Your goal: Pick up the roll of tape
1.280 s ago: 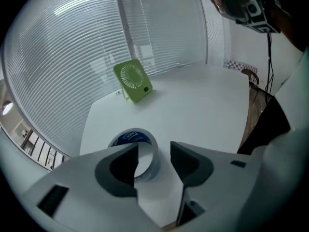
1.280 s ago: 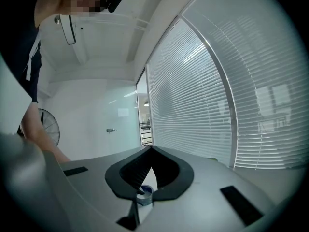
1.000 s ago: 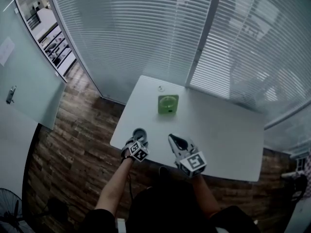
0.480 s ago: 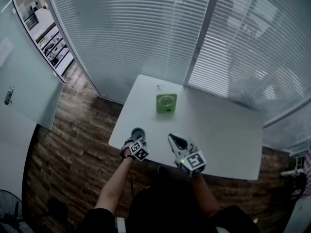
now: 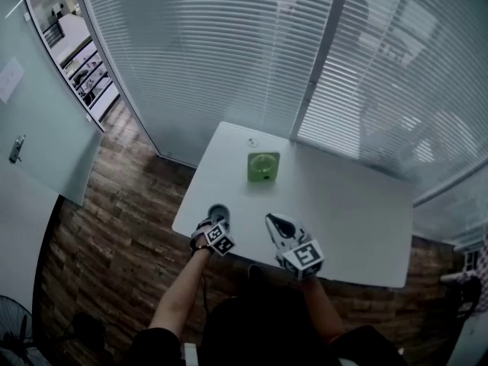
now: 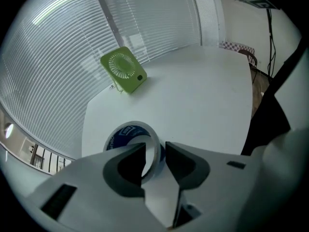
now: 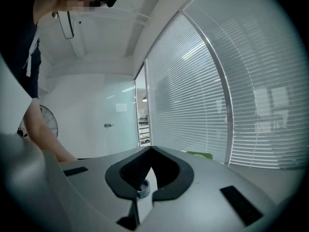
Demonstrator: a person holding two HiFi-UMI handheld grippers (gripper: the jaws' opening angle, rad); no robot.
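The roll of tape [image 6: 126,132] lies flat near the table's front left corner, white with a blue core, and also shows in the head view [image 5: 219,213]. My left gripper [image 6: 155,146] points steeply down onto it. One jaw stands inside the roll's hole and the other outside, with the roll's near wall between them. The jaws are closing, and a thin gap still shows at the pads. My right gripper [image 7: 152,149] is shut and empty, held about level just right of the left one [image 5: 276,223].
A small green desk fan [image 5: 264,165] stands toward the back of the white table [image 5: 358,212]. Window blinds run behind the table. Wooden floor drops off past the left and front edges. The person's arms reach in from below.
Both grippers stay in the same places over the table's front edge. Only the head view has swayed a little.
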